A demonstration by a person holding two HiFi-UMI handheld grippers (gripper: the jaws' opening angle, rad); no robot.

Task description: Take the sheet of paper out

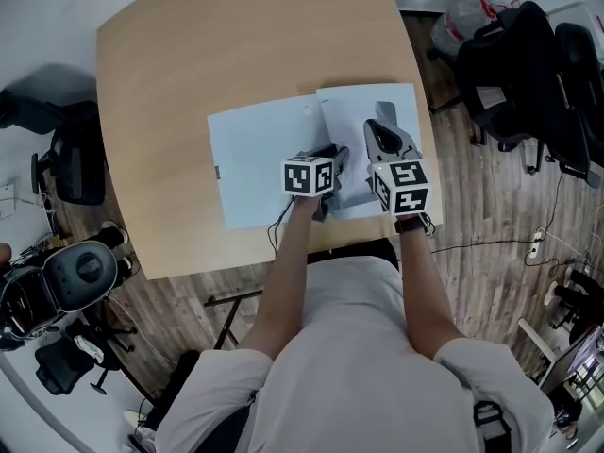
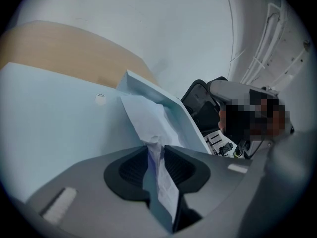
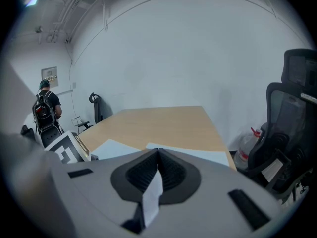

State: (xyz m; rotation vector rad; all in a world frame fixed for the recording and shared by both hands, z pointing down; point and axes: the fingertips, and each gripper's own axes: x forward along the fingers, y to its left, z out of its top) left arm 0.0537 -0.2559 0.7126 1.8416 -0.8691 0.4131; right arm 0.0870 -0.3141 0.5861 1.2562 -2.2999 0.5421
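Two tight pinches: left gripper (image 2: 157, 150) on the pale blue folder (image 2: 49, 128), right gripper (image 3: 158, 155) on the white sheet (image 3: 151, 201).

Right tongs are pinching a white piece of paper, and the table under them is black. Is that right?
Not quite: the table is light wood, not black, as the head view shows. The rest holds: the right tongs are pinching a white piece of paper.
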